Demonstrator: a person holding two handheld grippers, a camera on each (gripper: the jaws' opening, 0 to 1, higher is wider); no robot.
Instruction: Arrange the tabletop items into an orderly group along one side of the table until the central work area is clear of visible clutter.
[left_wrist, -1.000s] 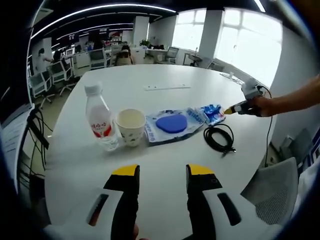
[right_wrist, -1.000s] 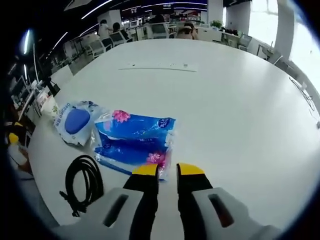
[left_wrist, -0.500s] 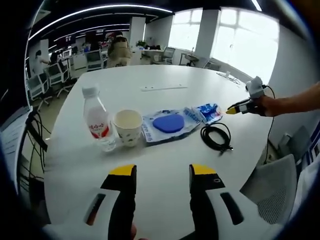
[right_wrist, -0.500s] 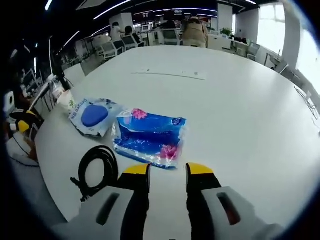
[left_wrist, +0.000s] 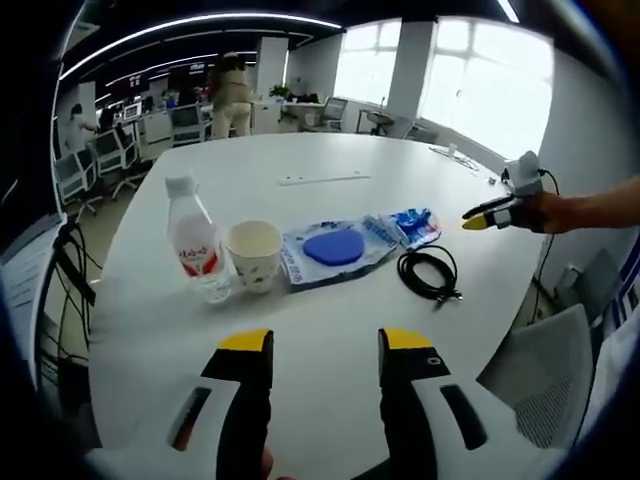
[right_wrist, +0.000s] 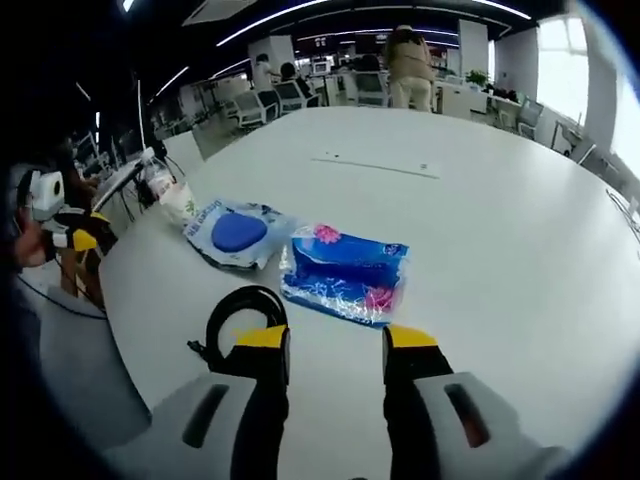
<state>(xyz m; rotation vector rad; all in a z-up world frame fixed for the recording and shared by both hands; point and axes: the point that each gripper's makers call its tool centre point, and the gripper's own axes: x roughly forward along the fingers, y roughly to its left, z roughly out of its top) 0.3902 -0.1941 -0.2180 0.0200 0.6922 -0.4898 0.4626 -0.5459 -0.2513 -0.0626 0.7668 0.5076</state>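
Observation:
Along the white table's (left_wrist: 330, 320) near side stand a clear water bottle (left_wrist: 195, 240) with a red label, a paper cup (left_wrist: 255, 255), a blue pad in a clear bag (left_wrist: 333, 247), a blue tissue pack (left_wrist: 415, 225) and a coiled black cable (left_wrist: 430, 273). My left gripper (left_wrist: 322, 345) is open and hovers short of the cup, holding nothing. My right gripper (right_wrist: 335, 345) is open too, just back from the tissue pack (right_wrist: 345, 272), with the cable (right_wrist: 235, 310) at its left jaw and the bagged pad (right_wrist: 238, 232) beyond. It also shows as a yellow-tipped tool (left_wrist: 490, 213) past the pack.
A thin white strip (left_wrist: 325, 177) lies at the table's middle. A grey mesh chair (left_wrist: 545, 380) stands at the table's near right edge. Office chairs and desks fill the room behind, where a person walks. The far half of the table (right_wrist: 500, 200) is bare.
My right gripper's jaws have spread from a narrow gap at the tissue pack's edge to open, and it has drawn back from the pack. The left gripper has barely moved.

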